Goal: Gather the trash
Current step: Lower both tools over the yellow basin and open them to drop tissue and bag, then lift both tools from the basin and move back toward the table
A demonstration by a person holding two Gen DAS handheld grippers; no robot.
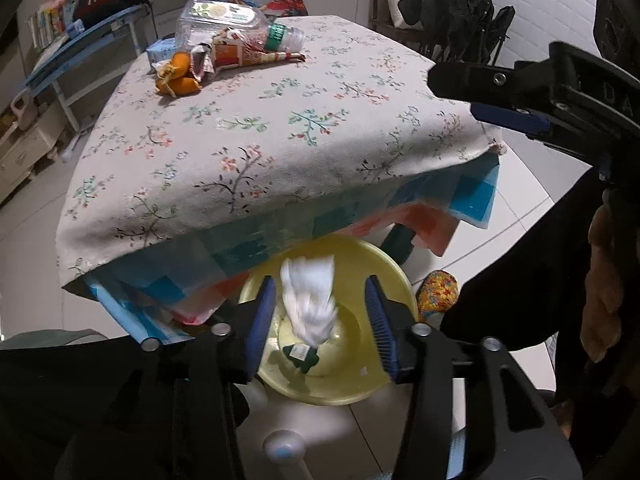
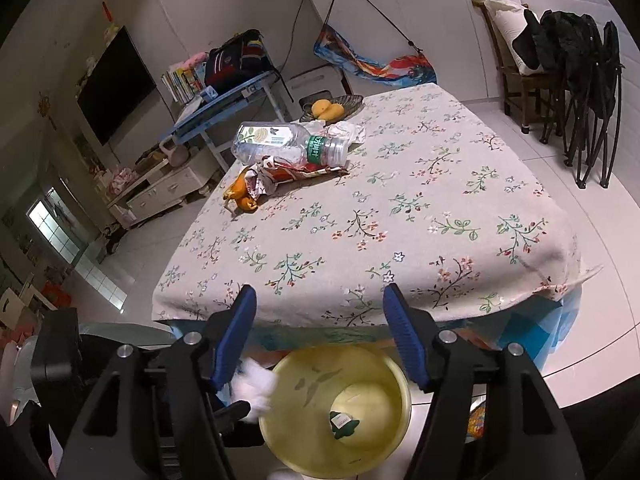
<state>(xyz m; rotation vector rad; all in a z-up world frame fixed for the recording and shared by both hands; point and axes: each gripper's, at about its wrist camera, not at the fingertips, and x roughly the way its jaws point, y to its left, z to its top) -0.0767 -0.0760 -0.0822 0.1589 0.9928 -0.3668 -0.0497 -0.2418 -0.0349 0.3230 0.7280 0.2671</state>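
A yellow bin [image 1: 394, 276] stands on the floor at the table's near edge; it also shows in the right wrist view [image 2: 396, 380]. My left gripper [image 1: 320, 320] is open above it. A blurred white crumpled tissue [image 1: 310, 304] is between its fingers, apart from both pads, over the bin; it shows in the right wrist view [image 2: 254, 390] at the bin's left rim. A dark green wrapper [image 2: 343, 424] lies in the bin. My right gripper [image 2: 320, 336] is open and empty over the table edge. An empty plastic bottle [image 2: 286, 142], a snack wrapper [image 2: 296, 172] and orange peel [image 2: 240, 196] lie at the far left of the table.
The table has a floral cloth [image 2: 400, 220]. A bowl of mangoes [image 2: 332, 108] sits at its far edge. A blue desk [image 2: 224, 104] stands behind on the left, folded dark chairs [image 2: 580, 80] on the right. The person's dark sleeve [image 1: 520, 272] is right of the bin.
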